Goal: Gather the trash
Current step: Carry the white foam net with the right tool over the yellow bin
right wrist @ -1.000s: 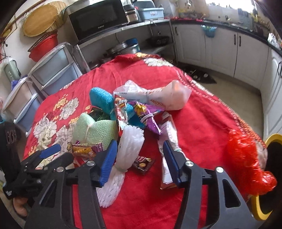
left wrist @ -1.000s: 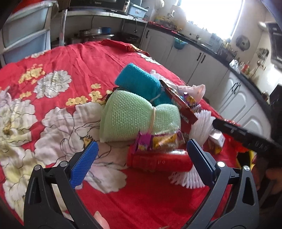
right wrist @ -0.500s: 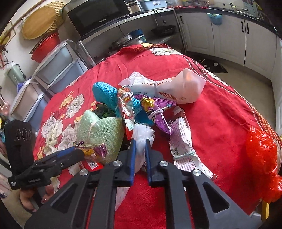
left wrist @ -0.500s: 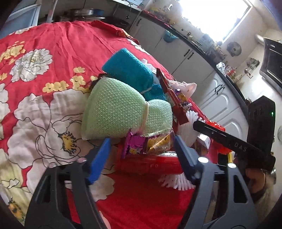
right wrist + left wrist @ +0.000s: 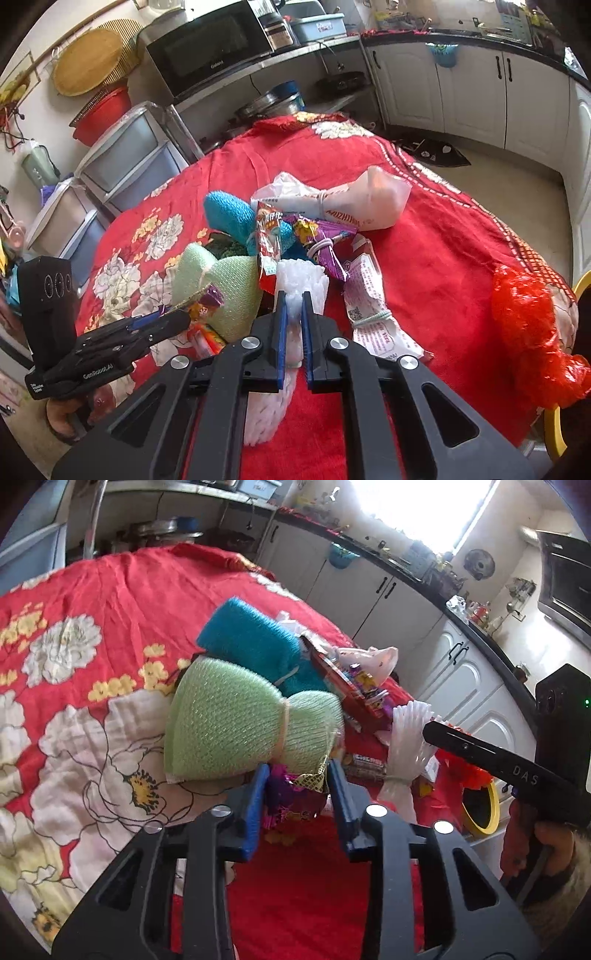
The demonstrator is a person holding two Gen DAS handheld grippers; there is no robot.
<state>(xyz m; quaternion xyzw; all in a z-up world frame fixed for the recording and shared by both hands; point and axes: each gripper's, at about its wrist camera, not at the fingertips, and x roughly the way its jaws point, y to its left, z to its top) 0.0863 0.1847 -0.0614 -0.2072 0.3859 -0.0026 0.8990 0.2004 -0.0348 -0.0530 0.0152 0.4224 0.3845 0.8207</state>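
The right gripper (image 5: 293,314) had its jaws clamped on the white foam net (image 5: 291,295), lying at the near edge of the trash pile on the red floral cloth (image 5: 443,240) covering the table. The left gripper (image 5: 297,797) was closing its jaws on a purple-and-yellow snack wrapper (image 5: 295,797) just below the green mesh bundle (image 5: 236,723)

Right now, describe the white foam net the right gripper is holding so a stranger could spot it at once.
Start at the red flowered cloth covering the table, then go to the pile of wrappers and bundles at its middle. At the pile's near edge lies the white foam net, pinched at its banded waist by the right gripper. It alone is pure white and ribbed, flaring at both ends.
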